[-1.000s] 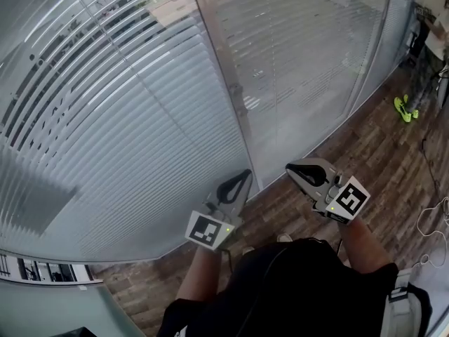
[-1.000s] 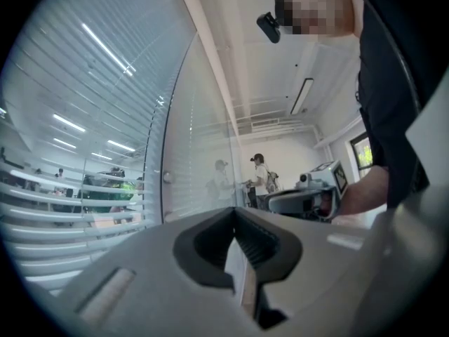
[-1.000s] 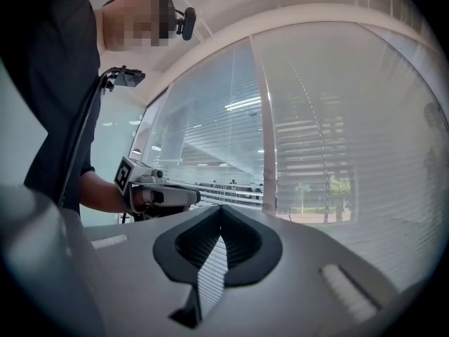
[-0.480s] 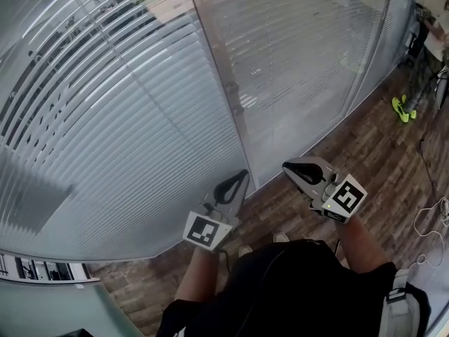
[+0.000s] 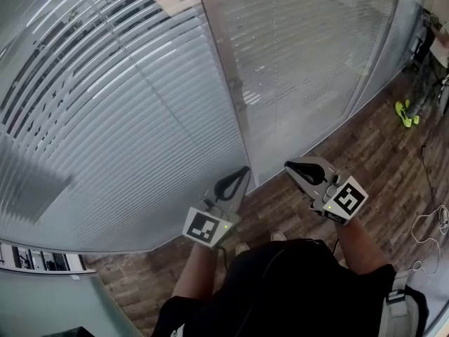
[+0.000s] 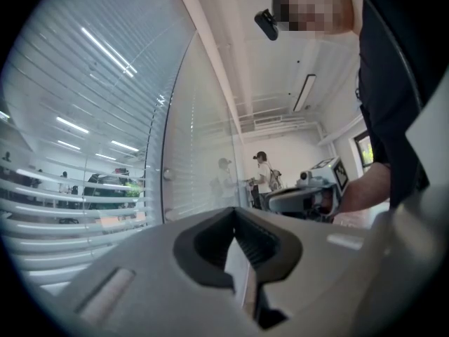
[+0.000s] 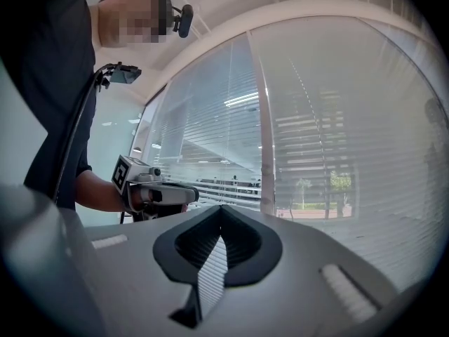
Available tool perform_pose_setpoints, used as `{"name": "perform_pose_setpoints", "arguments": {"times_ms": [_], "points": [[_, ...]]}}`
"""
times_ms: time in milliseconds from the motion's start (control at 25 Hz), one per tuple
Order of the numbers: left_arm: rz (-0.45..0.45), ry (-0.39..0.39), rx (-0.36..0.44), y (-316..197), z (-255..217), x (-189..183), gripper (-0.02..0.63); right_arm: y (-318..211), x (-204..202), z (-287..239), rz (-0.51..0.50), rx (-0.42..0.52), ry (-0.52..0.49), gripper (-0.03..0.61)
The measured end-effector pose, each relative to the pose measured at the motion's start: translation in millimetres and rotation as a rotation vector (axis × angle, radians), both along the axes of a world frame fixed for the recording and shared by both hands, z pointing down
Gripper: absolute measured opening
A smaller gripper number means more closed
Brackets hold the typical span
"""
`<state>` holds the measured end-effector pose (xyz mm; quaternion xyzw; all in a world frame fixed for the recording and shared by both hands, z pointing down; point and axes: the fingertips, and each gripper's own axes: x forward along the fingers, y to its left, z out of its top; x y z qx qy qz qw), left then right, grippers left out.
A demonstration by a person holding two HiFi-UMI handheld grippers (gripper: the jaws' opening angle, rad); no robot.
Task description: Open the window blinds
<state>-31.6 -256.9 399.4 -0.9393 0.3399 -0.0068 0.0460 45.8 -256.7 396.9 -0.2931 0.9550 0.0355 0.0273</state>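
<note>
Ahead of the left gripper (image 5: 242,171) and right gripper (image 5: 290,166), blinds (image 5: 126,132) hang behind glass, slats level, left nearer the mullion (image 5: 235,93); all fingers together, empty.

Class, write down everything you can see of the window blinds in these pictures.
The blinds are pale grey horizontal slats, seemingly behind glass. They fill tall panels split by a vertical post and reach down to the wood floor. They hang fully lowered. In the left panel the slats are tilted enough to show dark gaps at the head view's upper left. The right panel looks more closed. Neither the left claw nor the right claw touches them.
</note>
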Motion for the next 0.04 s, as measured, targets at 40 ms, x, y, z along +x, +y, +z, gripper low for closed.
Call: {"name": "perform_pose_setpoints", "arguments": {"times_ms": [40], "points": [[-0.001, -0.001, 0.001, -0.1, -0.2, 0.5, 0.005, 0.0, -0.4, 0.6, -0.003, -0.001, 0.003, 0.005]]}}
